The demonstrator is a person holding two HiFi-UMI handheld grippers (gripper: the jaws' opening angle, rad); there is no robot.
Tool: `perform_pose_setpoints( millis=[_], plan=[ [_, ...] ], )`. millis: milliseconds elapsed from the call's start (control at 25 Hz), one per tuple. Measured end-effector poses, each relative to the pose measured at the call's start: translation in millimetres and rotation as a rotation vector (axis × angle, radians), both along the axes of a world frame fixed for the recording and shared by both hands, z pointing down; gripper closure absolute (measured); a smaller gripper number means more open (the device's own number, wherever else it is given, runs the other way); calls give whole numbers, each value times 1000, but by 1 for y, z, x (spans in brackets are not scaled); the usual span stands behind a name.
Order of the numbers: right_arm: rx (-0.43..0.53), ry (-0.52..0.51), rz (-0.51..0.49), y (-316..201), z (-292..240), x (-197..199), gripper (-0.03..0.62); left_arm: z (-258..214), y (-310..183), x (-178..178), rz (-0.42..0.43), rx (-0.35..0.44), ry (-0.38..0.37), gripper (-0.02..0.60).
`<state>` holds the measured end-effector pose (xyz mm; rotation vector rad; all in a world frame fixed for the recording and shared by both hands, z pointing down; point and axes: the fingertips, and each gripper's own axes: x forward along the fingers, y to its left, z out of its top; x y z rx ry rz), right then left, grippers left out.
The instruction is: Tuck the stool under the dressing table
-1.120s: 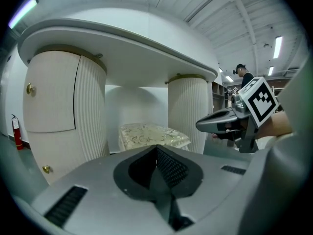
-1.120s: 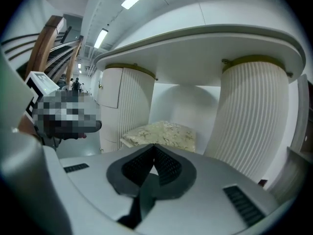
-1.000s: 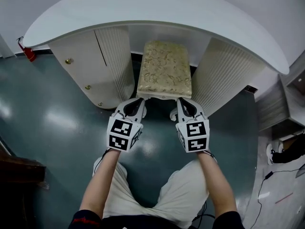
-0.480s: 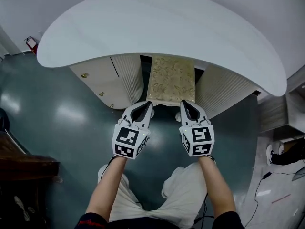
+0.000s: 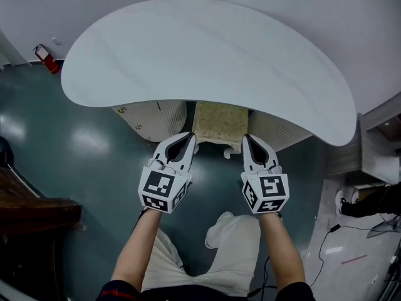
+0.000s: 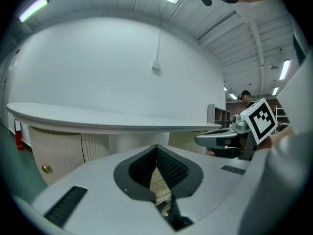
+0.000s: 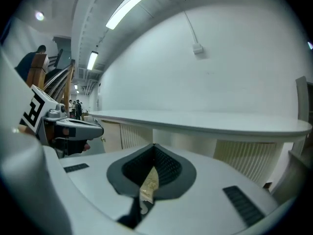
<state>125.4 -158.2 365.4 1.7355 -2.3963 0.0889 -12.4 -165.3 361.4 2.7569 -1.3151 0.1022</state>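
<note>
**Stool under the dressing table, both grippers shut and empty**

The stool (image 5: 219, 119) stands on the dark green floor (image 5: 81, 143) in the gap between the two pedestals of the dressing table (image 5: 207, 55). Most of its gold-patterned seat lies beneath the curved white top. Only the front strip of the cushion and part of its white frame show past the top's near edge. The left pedestal (image 5: 147, 115) has small round knobs and the right pedestal (image 5: 276, 129) is ribbed. The stool sits between them, just beside each.

In the head view the left gripper (image 5: 188, 138) and the right gripper (image 5: 249, 140) are held side by side, well apart from each other. Both point toward the table's near edge, one at each front corner of the stool.

In the left gripper view the fingers (image 6: 171, 168) are pressed together, with nothing pinched. A thin sliver of the gold seat shows through the slit behind them. The right gripper view shows the same: its fingers (image 7: 166, 168) meet at the tips and pinch nothing, with the seat fabric visible beyond. Both gripper views look nearly level along the rim of the tabletop.

The person's forearms reach forward from the bottom of the head view over light-coloured trousers (image 5: 235, 256). A red fire extinguisher (image 5: 45, 58) stands by the wall near the table's far left end.
</note>
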Motion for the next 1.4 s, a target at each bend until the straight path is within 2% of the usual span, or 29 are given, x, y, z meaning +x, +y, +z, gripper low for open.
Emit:
perform_pose_setpoints(
  millis=[280,680,1120,1400],
  plan=[
    [10,-19,-15,22,-90,-3,577,-94,17,13,50,9,-7,566],
    [34,-15,1,58,-201,-15,577,-209,50,9,86,39,33,566],
    [64,-33,5,125,-302,-62,577,-303,113,-53,64,39,85,566],
    [82,-60,0,174,-338,-98,577,-344,163,-80,91,70,78,566]
  ],
)
